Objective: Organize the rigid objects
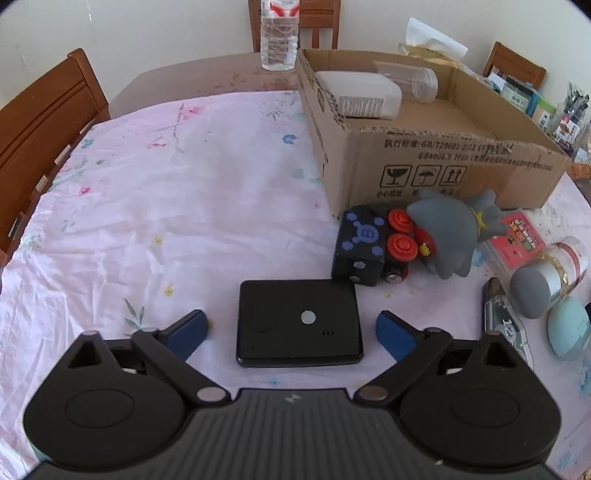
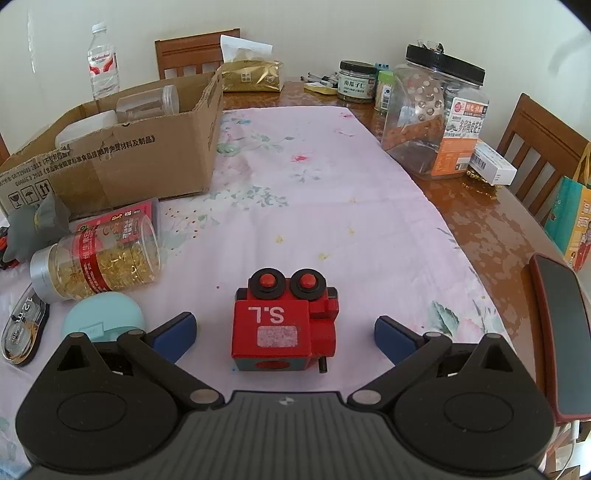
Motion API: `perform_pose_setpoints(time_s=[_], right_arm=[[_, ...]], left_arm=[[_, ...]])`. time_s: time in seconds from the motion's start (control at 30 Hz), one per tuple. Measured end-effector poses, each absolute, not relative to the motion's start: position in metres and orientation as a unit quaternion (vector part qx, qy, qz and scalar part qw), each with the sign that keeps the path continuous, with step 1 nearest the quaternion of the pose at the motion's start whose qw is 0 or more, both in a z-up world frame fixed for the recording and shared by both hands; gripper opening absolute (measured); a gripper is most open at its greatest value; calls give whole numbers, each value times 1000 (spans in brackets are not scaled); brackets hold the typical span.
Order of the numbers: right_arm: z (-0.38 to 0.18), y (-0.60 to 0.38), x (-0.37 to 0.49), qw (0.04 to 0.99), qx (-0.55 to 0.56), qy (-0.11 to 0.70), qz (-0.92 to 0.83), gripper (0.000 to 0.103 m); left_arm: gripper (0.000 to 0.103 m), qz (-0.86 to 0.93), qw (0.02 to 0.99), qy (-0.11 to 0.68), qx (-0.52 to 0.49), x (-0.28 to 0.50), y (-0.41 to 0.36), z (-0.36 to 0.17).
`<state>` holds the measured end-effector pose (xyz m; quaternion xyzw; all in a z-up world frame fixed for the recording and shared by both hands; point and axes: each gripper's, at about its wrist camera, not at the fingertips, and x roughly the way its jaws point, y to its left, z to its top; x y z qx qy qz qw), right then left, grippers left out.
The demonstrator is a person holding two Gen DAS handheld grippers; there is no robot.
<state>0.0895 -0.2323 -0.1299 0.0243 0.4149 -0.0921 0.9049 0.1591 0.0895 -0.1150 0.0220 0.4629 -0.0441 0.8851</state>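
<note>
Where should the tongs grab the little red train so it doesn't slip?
Grip the red train across its boxy cab, on the flat left and right sides, coming straight on. The right tongs are already open on either side of it; the round wheels on top would probably slip.

A pale pink floral cloth (image 1: 166, 192) is lying over the wooden table (image 2: 476, 218). Wooden chairs (image 1: 40, 122) are standing around it. A water bottle (image 1: 279, 33) is standing upright at the far edge, and a gold tissue pack (image 2: 253, 75) is sitting just behind it in the right wrist view. On the bare wood, a large clear jar with a black lid (image 2: 424, 110) is standing near a smaller dark-lidded jar (image 2: 356, 81). A colourful paper bag (image 2: 570, 221) is hanging by a chair.
</note>
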Motion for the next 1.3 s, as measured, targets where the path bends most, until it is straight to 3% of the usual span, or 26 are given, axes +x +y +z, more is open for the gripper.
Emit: perform_pose_setpoints(time_s=[0.23,0.37,0.83,1.3], right_arm=[[-128,-228,92,899,24,428,-90,103],[-127,-217,91,902,14,425,-71,98],[-118,-224,86,904,18,418,-88,59],[-113,-225,85,901,11,425,-82,56]], left_arm=[[70,-52,891,451,26,157,87,-110],[70,-52,891,450,26,159,85,-110],[69,-55,890,452,29,159,86,-110],[69,-68,880,470,25,160,89,-106]])
